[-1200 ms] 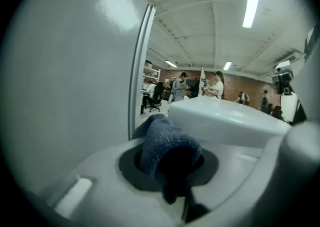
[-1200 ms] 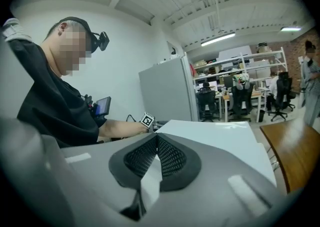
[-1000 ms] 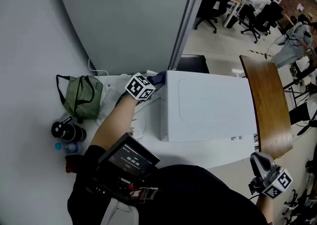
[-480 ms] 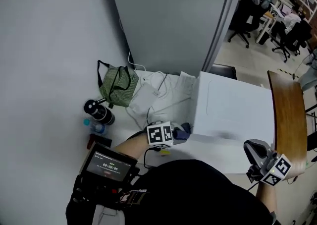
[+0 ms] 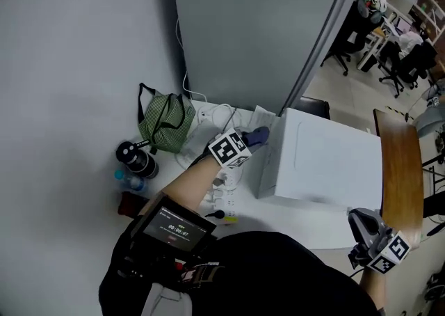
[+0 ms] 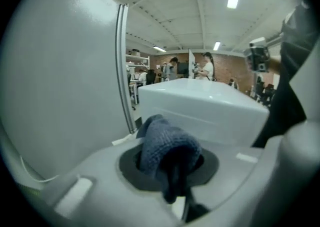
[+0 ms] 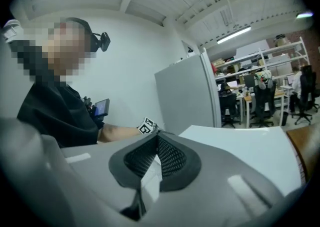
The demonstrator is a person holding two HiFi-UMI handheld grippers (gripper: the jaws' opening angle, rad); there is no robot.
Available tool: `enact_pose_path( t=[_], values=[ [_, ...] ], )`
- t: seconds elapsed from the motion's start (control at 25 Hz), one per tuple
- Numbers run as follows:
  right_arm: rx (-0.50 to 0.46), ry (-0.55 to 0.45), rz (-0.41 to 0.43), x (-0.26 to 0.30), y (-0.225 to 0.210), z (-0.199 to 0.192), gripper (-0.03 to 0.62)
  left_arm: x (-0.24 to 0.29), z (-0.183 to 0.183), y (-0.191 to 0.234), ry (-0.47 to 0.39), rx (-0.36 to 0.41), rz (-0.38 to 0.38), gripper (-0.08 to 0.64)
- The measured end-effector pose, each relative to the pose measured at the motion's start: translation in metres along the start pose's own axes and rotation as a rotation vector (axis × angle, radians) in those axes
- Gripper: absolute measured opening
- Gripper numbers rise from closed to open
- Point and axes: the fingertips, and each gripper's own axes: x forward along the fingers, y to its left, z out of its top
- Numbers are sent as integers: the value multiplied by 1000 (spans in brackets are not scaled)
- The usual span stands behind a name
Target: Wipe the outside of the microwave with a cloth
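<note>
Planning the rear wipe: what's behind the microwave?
A dark object shows behind the microwave, beside the grey panel. The rear face and the gap are hidden by its body.

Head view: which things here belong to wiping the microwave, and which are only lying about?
For the job: microwave, blue cloth, left hand-held gripper holding it.
Lying about: green striped bag, black flask, water bottle, white cables.

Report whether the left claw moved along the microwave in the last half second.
Yes. The left claw, with the cloth, went from the microwave's near left corner toward its far one, nearer the grey cabinet.
</note>
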Motion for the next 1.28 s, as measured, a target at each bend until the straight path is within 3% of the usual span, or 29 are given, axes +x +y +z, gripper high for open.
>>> enact_pose_path(
  t=[0.2, 0.36, 0.48, 0.6, 0.8, 1.08, 1.16, 1.28],
  values=[
    [17, 33, -220, -55, -13, -3, 5, 73, 5, 71, 39, 25, 68, 55],
    [25, 43, -342, -91, -12, -5, 5, 120, 4, 84, 88, 129, 25, 54],
    [30, 38, -367, -100, -12, -8, 5, 121, -7, 75, 129, 185, -39, 52],
    [24, 29, -326, -90, -13, -7, 5, 106, -16, 46, 144, 284, -115, 55],
    [0, -17, -159, -53, -10, -3, 5, 59, -51, -63, 214, 405, -274, 54],
    [-16, -55, 122, 18, 4, 1, 5, 1, -103, -209, 261, 418, -460, 54],
    [-21, -51, 173, 32, 8, 2, 5, -4, -108, -209, 264, 401, -447, 54],
    [-19, -38, 174, 35, 7, 3, 5, -9, -89, -138, 228, 299, -262, 54]
  ],
)
